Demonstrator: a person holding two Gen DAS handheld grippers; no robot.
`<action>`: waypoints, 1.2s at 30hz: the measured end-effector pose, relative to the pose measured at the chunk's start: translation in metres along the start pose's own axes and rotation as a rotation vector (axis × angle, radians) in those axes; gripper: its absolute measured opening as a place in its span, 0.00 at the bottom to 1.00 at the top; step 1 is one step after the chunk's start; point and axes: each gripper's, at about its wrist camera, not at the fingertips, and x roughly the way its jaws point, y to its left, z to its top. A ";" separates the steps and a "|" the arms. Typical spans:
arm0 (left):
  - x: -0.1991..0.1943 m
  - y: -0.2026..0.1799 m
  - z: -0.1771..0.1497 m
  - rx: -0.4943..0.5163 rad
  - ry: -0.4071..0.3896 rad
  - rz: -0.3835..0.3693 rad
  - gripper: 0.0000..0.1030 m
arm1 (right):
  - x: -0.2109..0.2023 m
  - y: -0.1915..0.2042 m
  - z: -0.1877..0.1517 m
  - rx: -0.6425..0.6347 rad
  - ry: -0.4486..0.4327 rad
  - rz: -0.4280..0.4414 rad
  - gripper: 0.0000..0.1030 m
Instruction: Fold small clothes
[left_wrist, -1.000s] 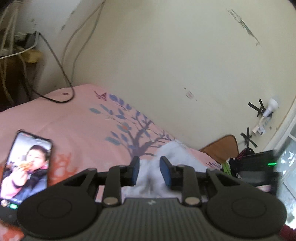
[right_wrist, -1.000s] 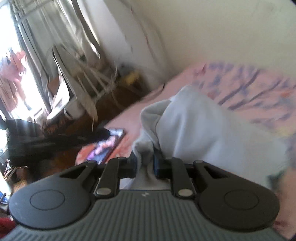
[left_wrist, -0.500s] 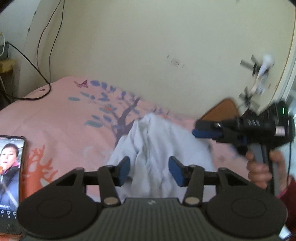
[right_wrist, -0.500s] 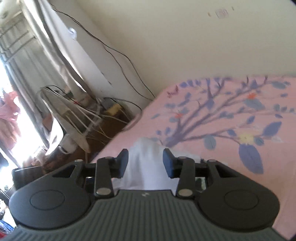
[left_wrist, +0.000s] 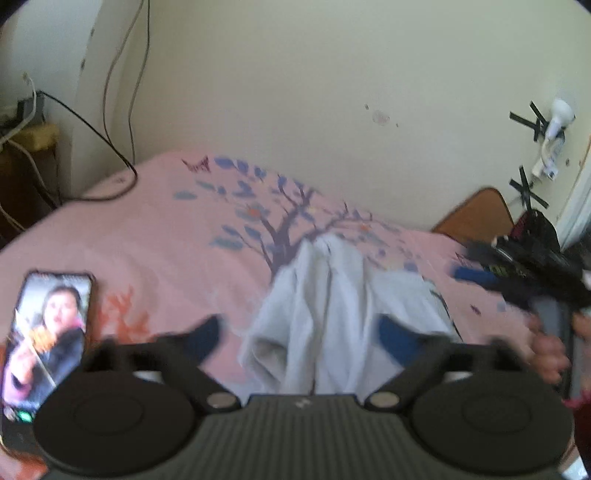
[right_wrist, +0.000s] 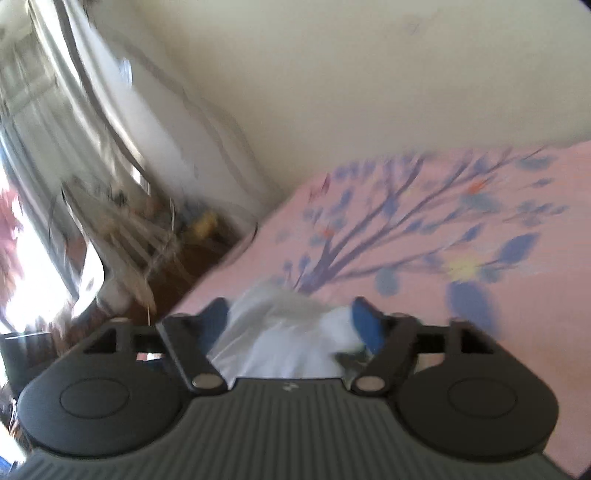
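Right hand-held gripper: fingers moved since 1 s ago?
Yes. The right hand-held gripper was pinched on the white garment; its fingers now stand wide apart, and the garment lies loose on the pink sheet.

The bed (left_wrist: 166, 236) is viewed low and close from both wrists, each facing the wall (left_wrist: 314, 92); the tree-print sheet and garment (left_wrist: 325, 314) are shared.

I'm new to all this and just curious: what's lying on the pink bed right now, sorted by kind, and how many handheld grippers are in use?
Garment: 1, pale, crumpled on the bedsheet
Phone: 1, screen lit
Grippers: 2, left gripper and right gripper, both open
Total: 4
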 end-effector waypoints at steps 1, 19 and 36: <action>0.002 0.002 0.004 0.000 0.009 -0.010 0.99 | -0.015 -0.005 -0.003 0.012 -0.016 -0.017 0.80; 0.060 0.017 0.004 -0.097 0.235 -0.172 1.00 | -0.011 -0.015 -0.064 0.100 0.184 0.028 0.81; 0.092 -0.019 0.034 0.044 0.157 -0.084 0.37 | 0.049 -0.012 -0.011 0.032 0.108 0.024 0.28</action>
